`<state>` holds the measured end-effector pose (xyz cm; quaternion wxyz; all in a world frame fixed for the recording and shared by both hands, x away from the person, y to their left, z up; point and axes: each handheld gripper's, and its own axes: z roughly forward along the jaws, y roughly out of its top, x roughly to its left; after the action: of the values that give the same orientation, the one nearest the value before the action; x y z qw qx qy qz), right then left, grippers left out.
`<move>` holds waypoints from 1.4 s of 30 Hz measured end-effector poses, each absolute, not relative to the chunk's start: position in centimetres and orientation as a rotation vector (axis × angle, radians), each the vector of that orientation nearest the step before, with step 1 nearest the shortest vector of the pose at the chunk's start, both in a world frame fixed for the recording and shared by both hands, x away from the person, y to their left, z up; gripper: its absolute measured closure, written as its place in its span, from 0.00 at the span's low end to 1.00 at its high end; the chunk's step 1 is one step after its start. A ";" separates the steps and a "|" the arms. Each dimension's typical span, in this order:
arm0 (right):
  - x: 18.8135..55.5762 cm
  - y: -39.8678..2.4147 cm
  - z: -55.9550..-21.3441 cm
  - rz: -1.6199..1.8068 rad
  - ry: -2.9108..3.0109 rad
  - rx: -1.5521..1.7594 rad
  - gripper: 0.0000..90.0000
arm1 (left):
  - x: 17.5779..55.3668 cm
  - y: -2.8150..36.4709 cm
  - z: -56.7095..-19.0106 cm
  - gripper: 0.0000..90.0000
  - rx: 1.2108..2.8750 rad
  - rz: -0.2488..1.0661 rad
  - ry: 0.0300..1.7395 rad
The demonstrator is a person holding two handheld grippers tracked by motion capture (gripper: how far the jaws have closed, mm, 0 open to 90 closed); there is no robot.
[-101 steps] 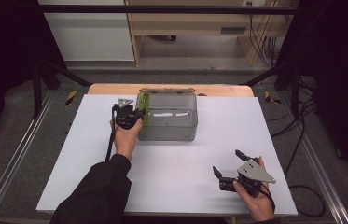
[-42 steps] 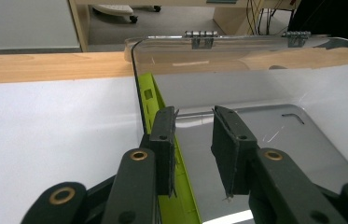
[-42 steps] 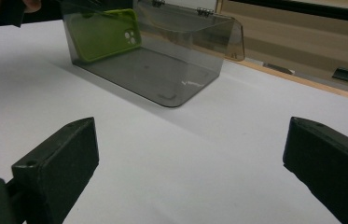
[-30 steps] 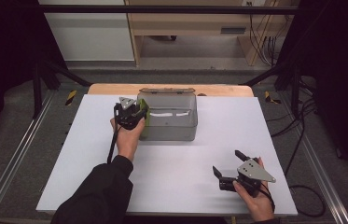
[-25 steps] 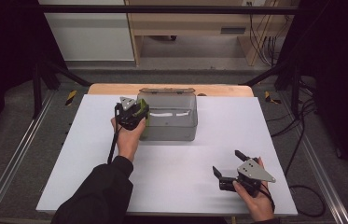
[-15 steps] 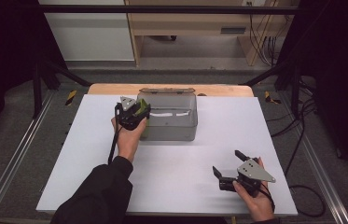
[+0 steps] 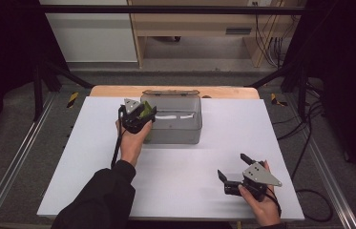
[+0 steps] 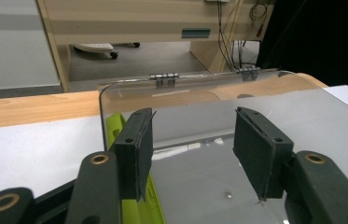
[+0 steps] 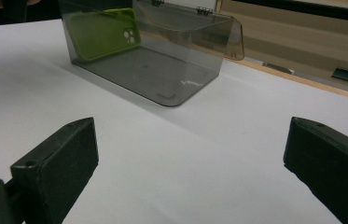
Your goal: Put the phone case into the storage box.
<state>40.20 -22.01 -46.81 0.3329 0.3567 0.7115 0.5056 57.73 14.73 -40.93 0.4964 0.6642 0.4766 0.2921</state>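
A smoky clear box (image 7: 185,136) with its hinged lid (image 9: 234,39) swung back stands at the far middle of the white table. A lime-green phone case (image 9: 104,32) stands on edge inside it against the left wall. My left gripper (image 7: 148,110) hovers over that left end; its jaws have just been opening. In the left gripper view the left gripper (image 8: 192,149) is open. The phone case (image 8: 136,205) lies below the left finger, with no pad pressing on it. My right gripper (image 7: 232,165) rests near the front right, wide open, with nothing between its jaws (image 9: 192,158).
The white table top (image 7: 85,157) ends in a wooden strip (image 7: 113,90) behind the box (image 8: 185,102). Metal rails run along both sides of the table. Cables hang at the right, and a wooden bench stands behind.
The left gripper's jaws have spread apart over the box's left end, and the green case now stands free inside. Neither hand has shifted.
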 end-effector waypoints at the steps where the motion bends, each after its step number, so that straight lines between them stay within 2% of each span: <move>1: 40.2 -22.0 -46.8 1.319 1.859 0.933 0.04 | 57.7 14.7 -40.9 0.52 1.620 0.709 1.147; 22: 40.1 -22.1 -46.7 1.329 1.853 0.931 0.04 | 57.5 13.5 -40.5 0.38 1.625 0.705 1.053; 33: 40.1 -22.1 -46.7 1.328 1.853 0.931 0.04 | 57.5 13.1 -40.5 0.15 1.596 0.691 1.062; 42: 40.1 -22.0 -46.7 1.329 1.854 0.931 0.04 | 57.4 13.2 -40.2 0.07 1.570 0.696 1.047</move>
<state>40.13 -22.05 -46.73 0.3325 0.3563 0.7096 0.5088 57.43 13.25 -40.25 0.5357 0.6592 0.4395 0.2921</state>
